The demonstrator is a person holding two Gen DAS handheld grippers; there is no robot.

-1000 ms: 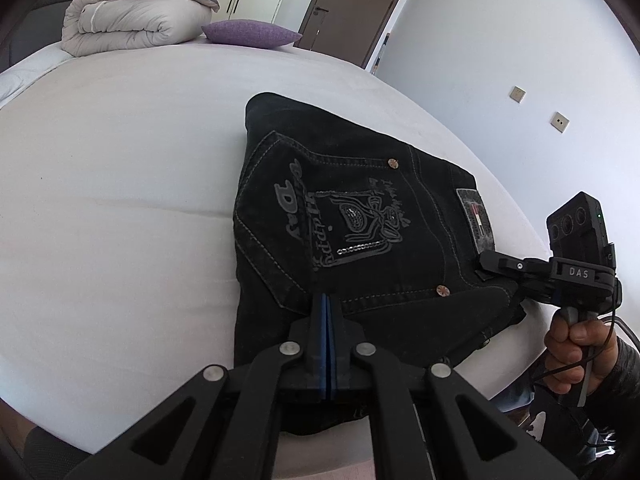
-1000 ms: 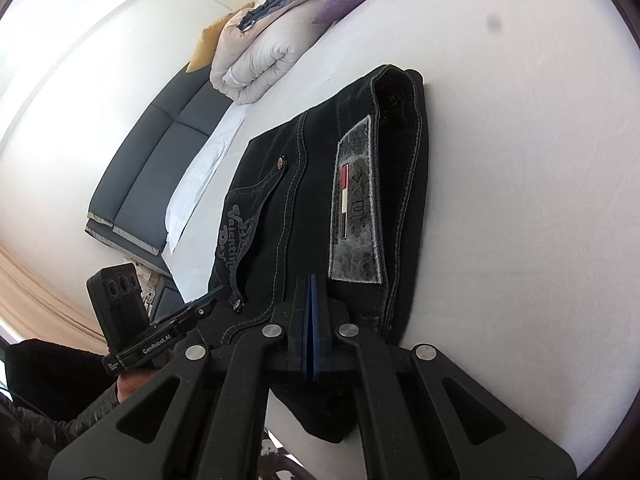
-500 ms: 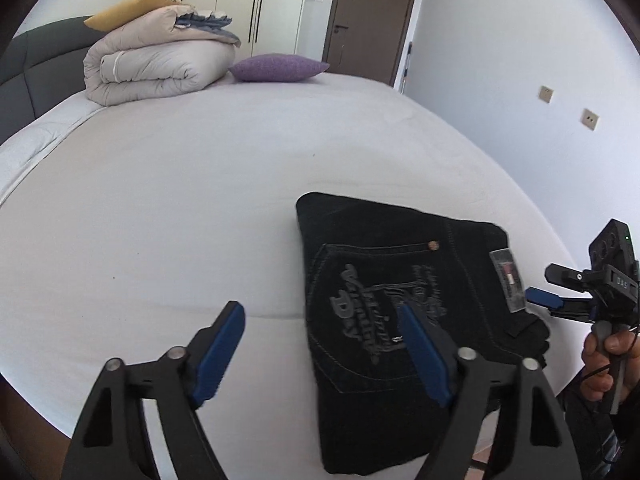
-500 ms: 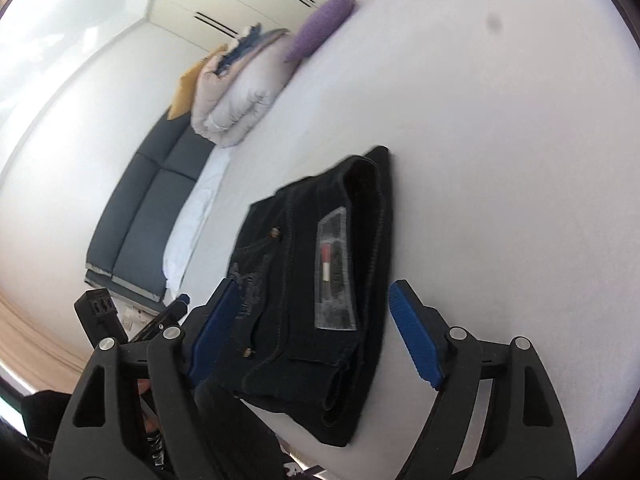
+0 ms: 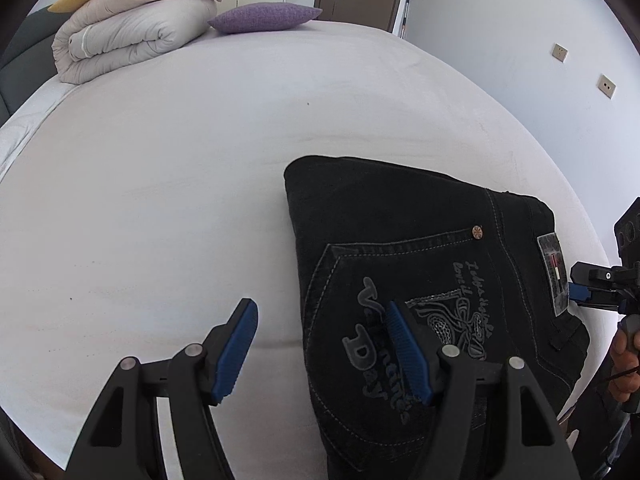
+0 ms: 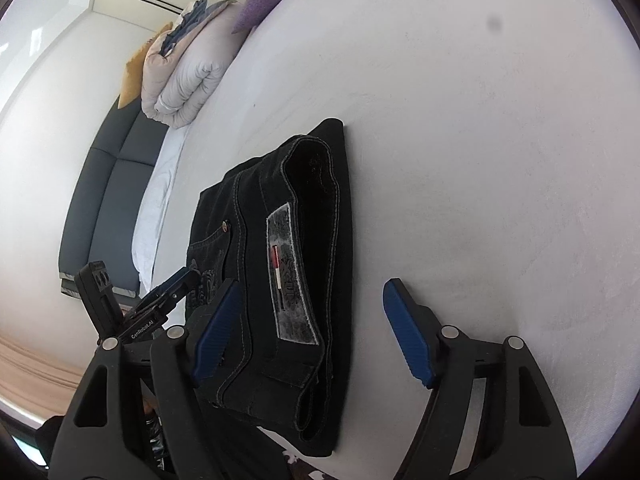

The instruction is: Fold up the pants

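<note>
Black denim pants (image 5: 420,280), folded into a compact stack, lie on the white bed (image 5: 160,200) near its edge, back pocket and grey waistband patch (image 6: 290,276) facing up. Left hand-held gripper (image 5: 324,348) hangs above the pants' left edge, blue pads wide apart, holding nothing. Right hand-held gripper (image 6: 312,332) likewise wide, straddling the waistband end. Rolled beige duvet (image 5: 132,40) and purple pillow (image 5: 264,18) sit at the far end.

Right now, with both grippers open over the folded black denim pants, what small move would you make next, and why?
Probably draw both back. The black denim pants lie as a compact folded stack on the white bed; left gripper and right gripper are open, holding nothing.
</note>
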